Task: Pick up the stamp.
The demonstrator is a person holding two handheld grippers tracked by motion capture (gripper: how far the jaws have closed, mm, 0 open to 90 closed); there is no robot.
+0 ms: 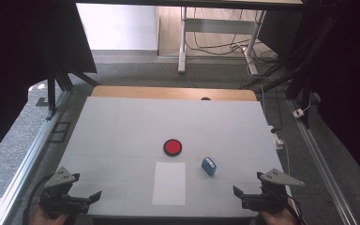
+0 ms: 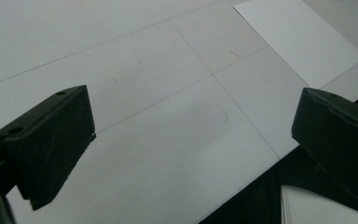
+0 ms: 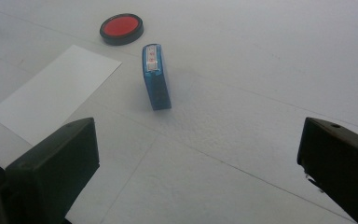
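Your hands are cut off by the bottom edge of the high view, so you see little more than your knuckles behind each tool. In the left gripper view the near edge of the table drops into dark, and a pale corner shows at the bottom right that is too cropped to name. The small print on top of the blue stamp is too blurred to read.

The table top is a matt, pale grey board crossed by thin seam lines. On it lies a flat white sheet of paper, rectangular and smooth. Just beyond it sits a round ink pad, a shallow black dish with a red centre. The stamp is a small, glossy blue plastic block standing on its narrow side, to the right of the paper and near the pad, touching neither.

Your left gripper hovers at the near left corner of the table with its blocky black jaws spread wide and nothing between them but bare board. Your right gripper sits at the near right corner, jaws equally wide and empty, pointed toward the stamp, which stands well ahead of them.
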